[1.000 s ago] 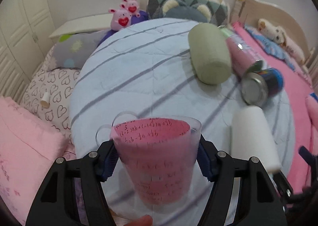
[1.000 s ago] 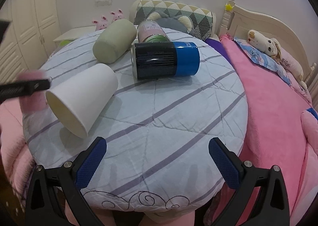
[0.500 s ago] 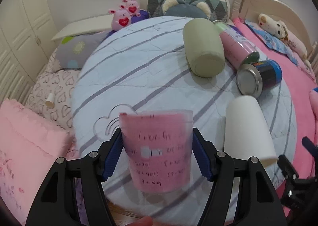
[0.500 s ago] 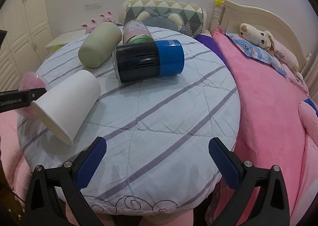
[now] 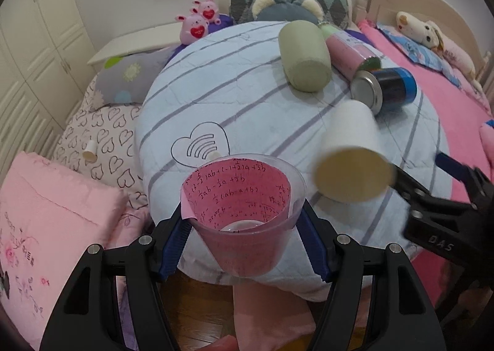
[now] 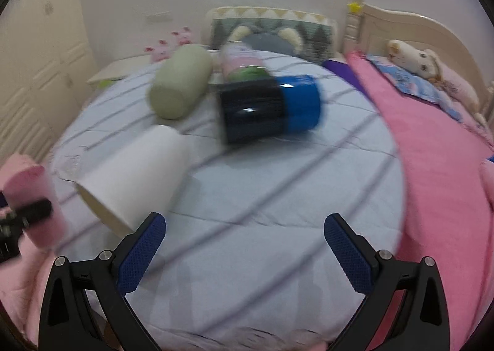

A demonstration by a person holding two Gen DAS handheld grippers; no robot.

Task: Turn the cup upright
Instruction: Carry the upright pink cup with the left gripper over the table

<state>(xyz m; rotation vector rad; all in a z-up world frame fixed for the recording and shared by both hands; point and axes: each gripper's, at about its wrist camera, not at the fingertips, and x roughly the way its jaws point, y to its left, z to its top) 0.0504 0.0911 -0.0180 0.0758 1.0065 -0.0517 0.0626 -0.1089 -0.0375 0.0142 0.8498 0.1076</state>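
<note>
My left gripper (image 5: 242,243) is shut on a clear plastic cup (image 5: 244,221) lined with pink paper covered in handwriting. The cup is mouth-up, tilted slightly, held off the near edge of the round table (image 5: 247,79). It shows as a pink blur in the right wrist view (image 6: 34,199). My right gripper (image 6: 245,243) is open and empty over the table's near part; it also shows in the left wrist view (image 5: 432,190). A white paper cup (image 5: 352,153) lies on its side beside its left finger (image 6: 132,171).
A green cylinder (image 5: 304,54), a pink can (image 5: 352,51) and a black-and-blue can (image 5: 386,90) lie on their sides at the table's far right. A heart drawing (image 5: 200,145) marks the cloth. Pink bedding (image 6: 438,165) lies right, pillows (image 5: 46,227) left.
The left gripper has tipped the pink-lined cup so its mouth faces up and drawn it back toward the table's near edge. The right gripper has moved in towards the white cup; its view is blurred.
</note>
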